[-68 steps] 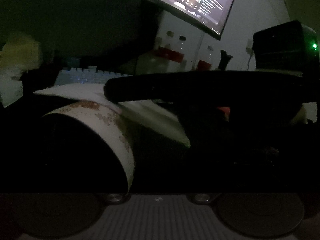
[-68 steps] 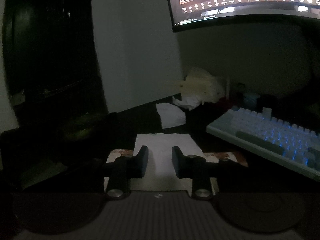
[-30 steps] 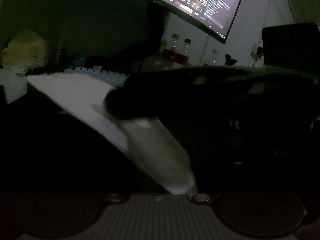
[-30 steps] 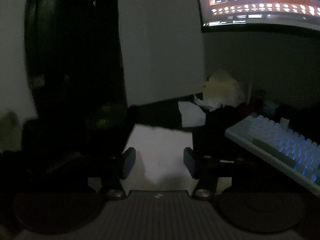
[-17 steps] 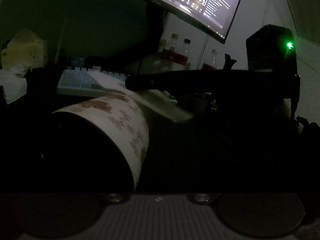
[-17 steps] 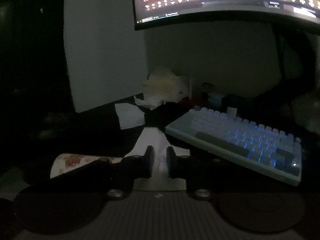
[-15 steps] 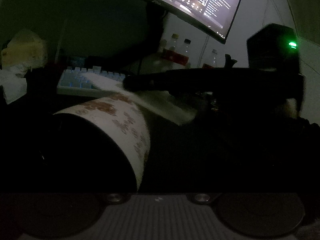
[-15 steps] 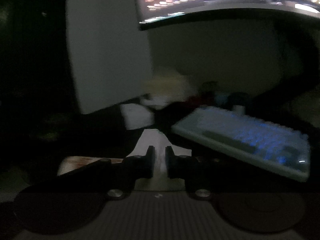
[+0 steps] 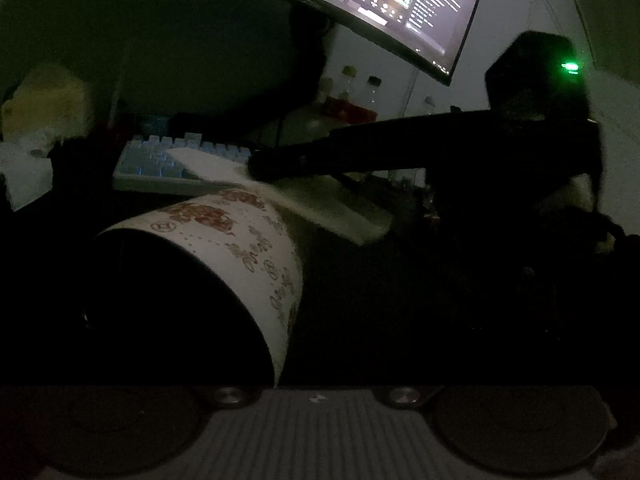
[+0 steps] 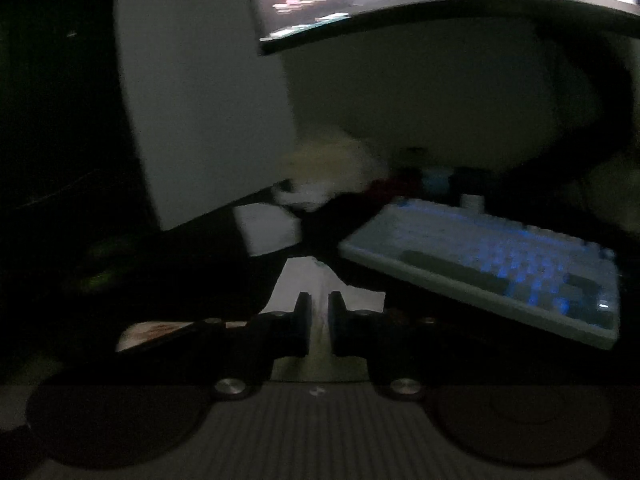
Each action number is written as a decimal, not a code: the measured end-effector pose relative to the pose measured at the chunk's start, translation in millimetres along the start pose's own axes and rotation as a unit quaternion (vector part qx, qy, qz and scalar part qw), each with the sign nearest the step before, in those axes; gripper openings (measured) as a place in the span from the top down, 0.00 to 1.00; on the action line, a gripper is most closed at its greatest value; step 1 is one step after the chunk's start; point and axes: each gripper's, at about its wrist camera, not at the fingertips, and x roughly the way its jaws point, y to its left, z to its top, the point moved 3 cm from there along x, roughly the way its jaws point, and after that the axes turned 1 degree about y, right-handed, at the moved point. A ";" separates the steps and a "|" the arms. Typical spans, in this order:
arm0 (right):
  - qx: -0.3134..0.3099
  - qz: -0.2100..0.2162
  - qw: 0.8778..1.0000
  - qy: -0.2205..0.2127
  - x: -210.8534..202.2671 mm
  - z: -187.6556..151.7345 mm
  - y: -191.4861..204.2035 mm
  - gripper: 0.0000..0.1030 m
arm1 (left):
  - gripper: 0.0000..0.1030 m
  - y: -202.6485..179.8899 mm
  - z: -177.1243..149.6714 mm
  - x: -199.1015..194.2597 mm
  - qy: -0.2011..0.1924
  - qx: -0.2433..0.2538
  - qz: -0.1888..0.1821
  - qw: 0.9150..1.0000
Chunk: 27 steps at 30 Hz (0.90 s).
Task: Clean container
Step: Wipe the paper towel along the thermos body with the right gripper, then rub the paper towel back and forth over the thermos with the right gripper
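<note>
The scene is very dark. A white paper container (image 9: 248,248) with brown printed patterns lies tilted right before the left wrist camera, its dark open mouth toward me. My left gripper's fingers are lost in the dark around it. My right gripper (image 10: 319,328) is shut on a white tissue (image 10: 316,292). In the left wrist view the right gripper (image 9: 256,166) comes in from the right and presses the tissue (image 9: 320,204) against the container's far upper side. A strip of the container (image 10: 152,330) shows under the right gripper's left finger.
A backlit pale blue keyboard (image 10: 492,260) lies to the right. A lit monitor (image 9: 400,0) hangs above. Crumpled yellowish paper (image 10: 336,160) and a loose tissue (image 10: 268,228) lie at the back. Bottles (image 9: 348,92) stand behind the keyboard.
My right gripper opened wide about a second ago, then closed on the tissue. It now holds the tissue at the container's far side and swings quickly, blurring its view. The container stays in place.
</note>
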 end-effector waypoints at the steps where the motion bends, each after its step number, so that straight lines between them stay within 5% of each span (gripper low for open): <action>1: -0.009 0.017 1.000 0.000 -1.9 -1.4 8.0 0.87 | 0.00 -0.2 0.4 0.4 0.000 0.000 0.001 1.000; 6: -0.048 0.063 0.997 0.004 -7.4 -3.2 20.5 0.84 | 0.00 0.8 0.5 0.3 -0.005 -0.008 0.001 1.000; 14: 0.021 -0.014 1.000 0.004 4.7 2.5 -18.5 0.80 | 0.00 1.1 -0.6 0.6 -0.006 -0.007 0.004 1.000; 22: -0.027 0.053 0.998 -0.005 -2.8 -2.4 3.9 0.77 | 0.00 2.8 -1.3 -0.4 -0.006 -0.009 0.002 1.000; 27: 0.001 -0.041 0.999 0.001 4.6 4.0 -23.5 0.77 | 0.00 0.8 -1.0 -0.8 -0.003 -0.006 0.003 1.000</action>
